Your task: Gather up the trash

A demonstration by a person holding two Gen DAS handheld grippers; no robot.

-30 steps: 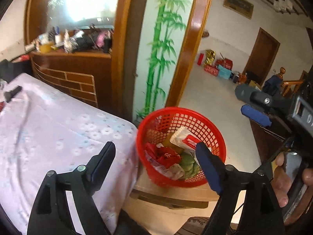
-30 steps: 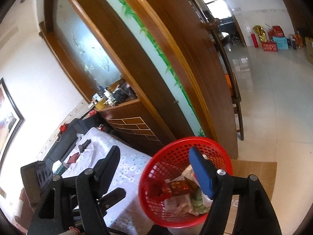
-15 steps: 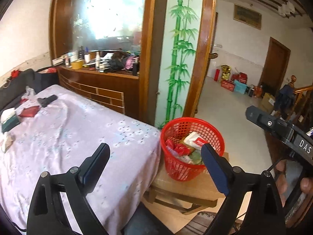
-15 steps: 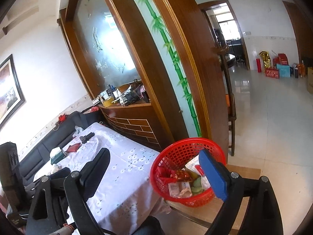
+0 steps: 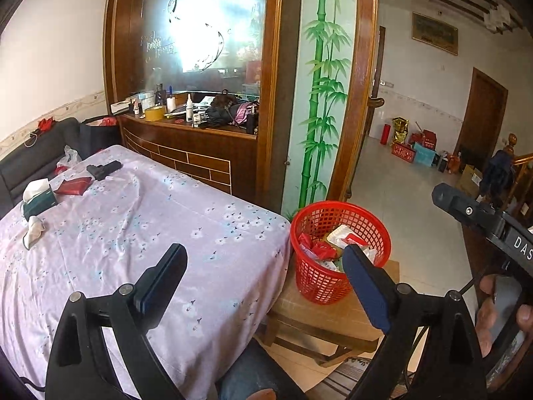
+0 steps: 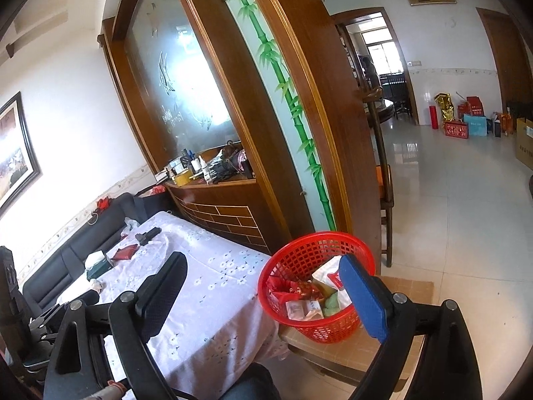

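Floral tablecloth fills the frame's left, red basket centre-right. Left gripper and right gripper gape empty; I should approach the crumpled tissue low.

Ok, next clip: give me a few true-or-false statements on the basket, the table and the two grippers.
1. The red basket holds wrappers and packets. True.
2. The basket stands on the tablecloth. False: it stands on a low wooden stool beside the table.
3. The left gripper grips a wrapper. False: open, nothing between its pads.
4. The right gripper is open and empty. True.
5. A tissue box lies at the table's far end. True.
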